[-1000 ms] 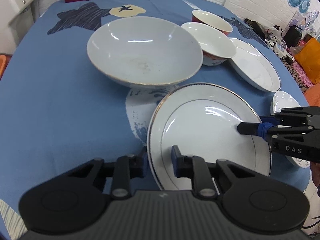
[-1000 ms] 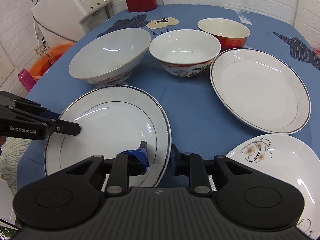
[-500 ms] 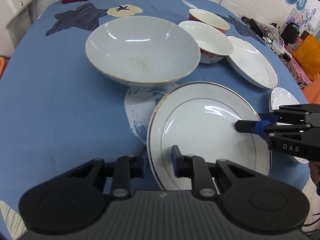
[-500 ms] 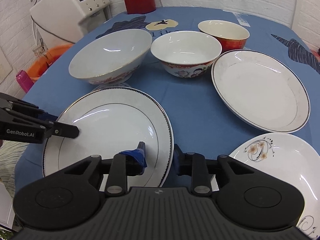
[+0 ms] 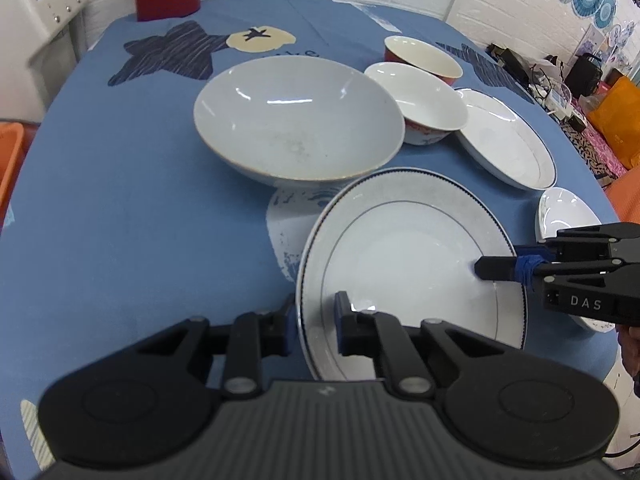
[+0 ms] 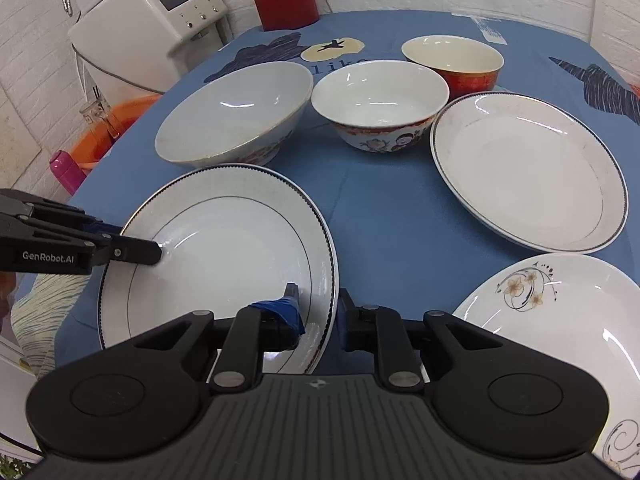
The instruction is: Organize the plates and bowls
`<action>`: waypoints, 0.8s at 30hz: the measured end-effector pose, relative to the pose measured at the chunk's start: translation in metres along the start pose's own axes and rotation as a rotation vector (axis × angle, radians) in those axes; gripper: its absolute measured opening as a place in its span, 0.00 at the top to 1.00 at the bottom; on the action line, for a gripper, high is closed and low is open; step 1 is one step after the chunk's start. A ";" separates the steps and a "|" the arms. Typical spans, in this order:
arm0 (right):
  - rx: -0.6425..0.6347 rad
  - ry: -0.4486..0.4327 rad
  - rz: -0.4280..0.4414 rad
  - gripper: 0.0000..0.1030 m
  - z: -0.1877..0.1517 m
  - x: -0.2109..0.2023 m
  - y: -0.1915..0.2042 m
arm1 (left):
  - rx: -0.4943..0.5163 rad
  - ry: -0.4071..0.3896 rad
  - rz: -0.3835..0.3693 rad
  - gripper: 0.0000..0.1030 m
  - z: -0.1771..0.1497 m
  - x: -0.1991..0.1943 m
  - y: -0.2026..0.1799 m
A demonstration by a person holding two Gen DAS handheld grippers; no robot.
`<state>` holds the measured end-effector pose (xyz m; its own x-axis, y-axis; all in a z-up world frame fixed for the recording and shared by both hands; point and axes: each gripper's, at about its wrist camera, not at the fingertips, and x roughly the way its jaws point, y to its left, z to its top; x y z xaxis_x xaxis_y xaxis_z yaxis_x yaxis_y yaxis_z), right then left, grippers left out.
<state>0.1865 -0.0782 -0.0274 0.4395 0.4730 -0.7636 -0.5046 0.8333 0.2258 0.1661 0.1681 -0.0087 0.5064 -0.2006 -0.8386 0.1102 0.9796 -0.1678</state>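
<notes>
Gripping the rimmed plate (image 5: 408, 256) from opposite edges, we have the left gripper (image 5: 314, 322), jaws just closed further, and the right gripper (image 6: 316, 312) clamped on its rim, near the large bowl (image 6: 236, 116) on the blue tablecloth (image 6: 384, 200).

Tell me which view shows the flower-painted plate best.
The right wrist view: the flower-painted plate lies near, its brown blossoms and black scrolls plain. In the left wrist view only a white sliver shows behind the right gripper, no pattern legible.
</notes>
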 end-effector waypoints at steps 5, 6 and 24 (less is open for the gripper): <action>-0.006 0.006 -0.003 1.00 -0.001 0.000 0.004 | -0.033 0.021 -0.012 0.92 -0.008 -0.001 0.007; -0.008 0.007 0.000 1.00 -0.001 0.000 0.006 | -0.040 0.022 -0.012 0.92 -0.010 -0.003 0.009; -0.086 -0.046 -0.036 0.92 -0.001 0.004 0.034 | 0.010 -0.072 0.159 0.35 -0.024 -0.023 0.018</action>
<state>0.1702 -0.0479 -0.0237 0.4910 0.4574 -0.7414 -0.5492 0.8232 0.1441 0.1360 0.1902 -0.0043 0.5780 -0.0433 -0.8149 0.0322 0.9990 -0.0303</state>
